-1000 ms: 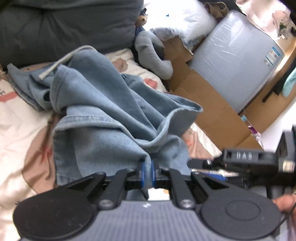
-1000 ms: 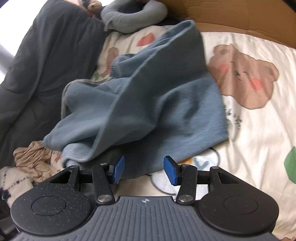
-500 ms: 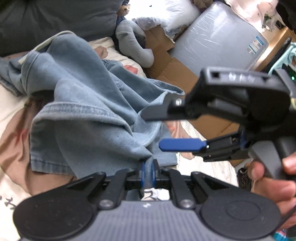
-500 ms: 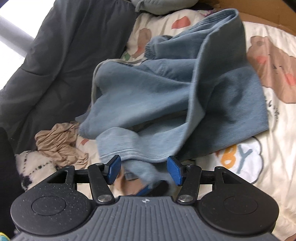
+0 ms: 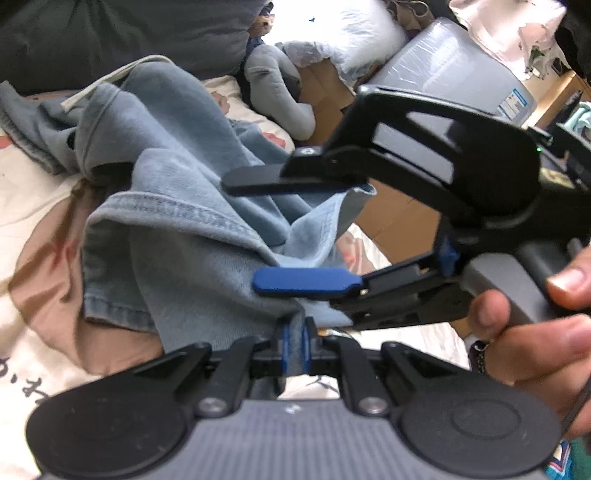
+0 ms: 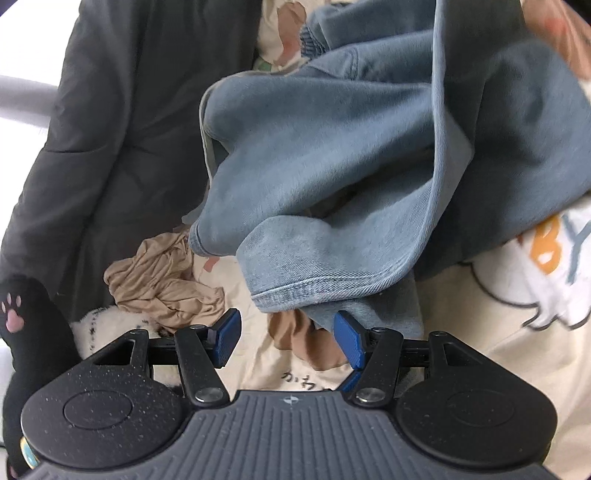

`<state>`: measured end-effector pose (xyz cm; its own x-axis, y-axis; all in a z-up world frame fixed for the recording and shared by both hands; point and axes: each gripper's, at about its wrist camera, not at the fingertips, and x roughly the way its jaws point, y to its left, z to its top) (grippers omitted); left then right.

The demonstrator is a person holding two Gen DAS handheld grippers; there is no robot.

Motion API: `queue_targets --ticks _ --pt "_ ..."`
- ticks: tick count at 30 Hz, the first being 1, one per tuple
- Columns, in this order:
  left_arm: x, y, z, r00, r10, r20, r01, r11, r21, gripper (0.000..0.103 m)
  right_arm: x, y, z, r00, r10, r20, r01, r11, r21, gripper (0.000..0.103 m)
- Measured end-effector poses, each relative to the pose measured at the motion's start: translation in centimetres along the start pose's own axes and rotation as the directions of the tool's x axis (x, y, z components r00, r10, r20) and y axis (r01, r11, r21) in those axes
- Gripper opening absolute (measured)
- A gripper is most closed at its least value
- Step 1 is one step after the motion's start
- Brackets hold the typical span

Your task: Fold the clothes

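Place: my bedroom at home | Bedding: cream cartoon-print sheet (image 6: 480, 369) under a dark grey duvet (image 6: 110, 129), white pillow (image 5: 354, 33) | Clutter: grey plush toy (image 5: 277, 85), crumpled tan garment (image 6: 162, 284), flattened cardboard (image 5: 384, 210), plastic-wrapped grey mattress (image 5: 454, 74) leaning beside my bed

Daylight blows out white behind the grey plush toy (image 5: 280, 92) at the top; nearer it, the denim is soft with blur. Fisheye bending curves both views' edges.
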<state>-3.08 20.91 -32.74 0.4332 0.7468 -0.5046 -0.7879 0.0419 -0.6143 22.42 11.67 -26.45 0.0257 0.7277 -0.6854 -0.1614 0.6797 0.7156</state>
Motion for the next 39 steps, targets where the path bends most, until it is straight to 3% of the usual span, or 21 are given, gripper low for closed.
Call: queue_targets --ticks 11,14,17,18,22,28,39 --pt "-1.0 1.3 0.0 1.0 -0.023 0.004 0.023 1.0 -0.021 0.007 2.4 -1.3 -0.3 0.996 0.07 0.061 -0.078 0.988 0.133 0.058" --pt "-1.1 1.3 0.1 1.0 -0.021 -0.002 0.021 1.0 -0.015 0.008 2.3 -2.1 -0.4 0.993 0.077 0.09 -0.092 0.98 0.179 0.043" --pt "-1.1 1.3 0.2 1.0 -0.023 -0.016 0.023 1.0 -0.019 0.009 1.9 -2.8 -0.4 0.991 0.065 0.113 -0.086 0.978 0.192 0.004" --pt "-1.1 1.3 0.2 0.999 -0.024 -0.025 0.023 0.999 -0.023 0.009 1.6 -2.9 -0.3 0.99 0.06 0.125 -0.082 0.98 0.183 0.002" --pt "-1.4 1.4 0.1 0.999 -0.006 -0.042 0.005 0.999 -0.039 0.021 -0.5 -3.1 0.4 0.988 0.032 0.15 -0.051 0.991 0.127 0.001" --pt "-1.8 1.7 0.6 0.999 0.019 -0.031 -0.02 0.999 -0.044 0.033 -4.2 -4.6 2.7 0.987 -0.072 0.143 0.066 0.997 0.046 0.001" --pt "-2.1 2.8 2.2 0.995 0.104 0.008 -0.103 0.994 -0.046 0.034 -9.8 -9.3 5.8 0.959 -0.258 0.12 0.266 0.963 -0.05 0.001"
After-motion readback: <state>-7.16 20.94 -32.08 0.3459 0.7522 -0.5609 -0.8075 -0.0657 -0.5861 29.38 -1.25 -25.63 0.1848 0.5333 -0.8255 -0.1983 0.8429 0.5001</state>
